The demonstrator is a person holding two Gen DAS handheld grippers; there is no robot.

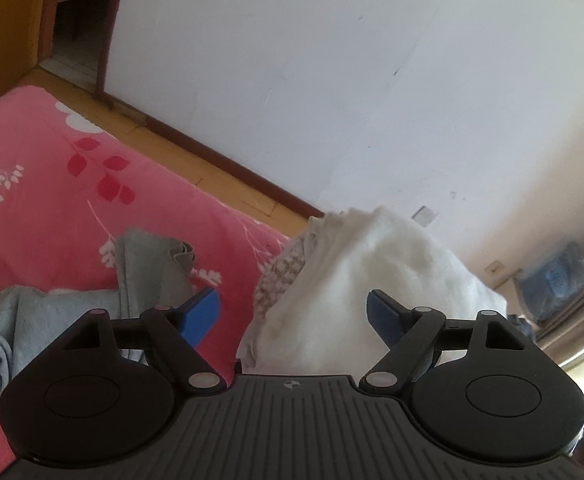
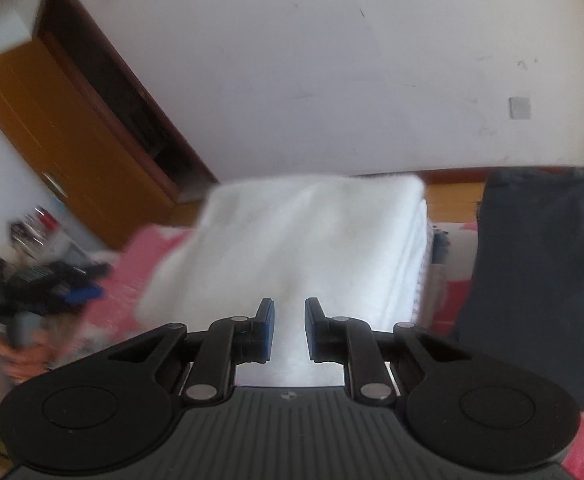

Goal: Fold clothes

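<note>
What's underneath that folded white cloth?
Under the white cloth a pink bedspread shows at the edges. In the left view a speckled fabric peeks out beneath it. The rest is covered.

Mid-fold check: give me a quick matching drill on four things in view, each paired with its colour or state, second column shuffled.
Column one:
1. left hand-held gripper
2. right hand-held gripper
3. bedspread
4. door

Column two:
a. orange-brown wood
b. pink with a leaf print
c. jaws wide apart, nothing pinched
d. closed on the white folded cloth

Pairs: 1-c, 2-d, 3-b, 4-a
</note>
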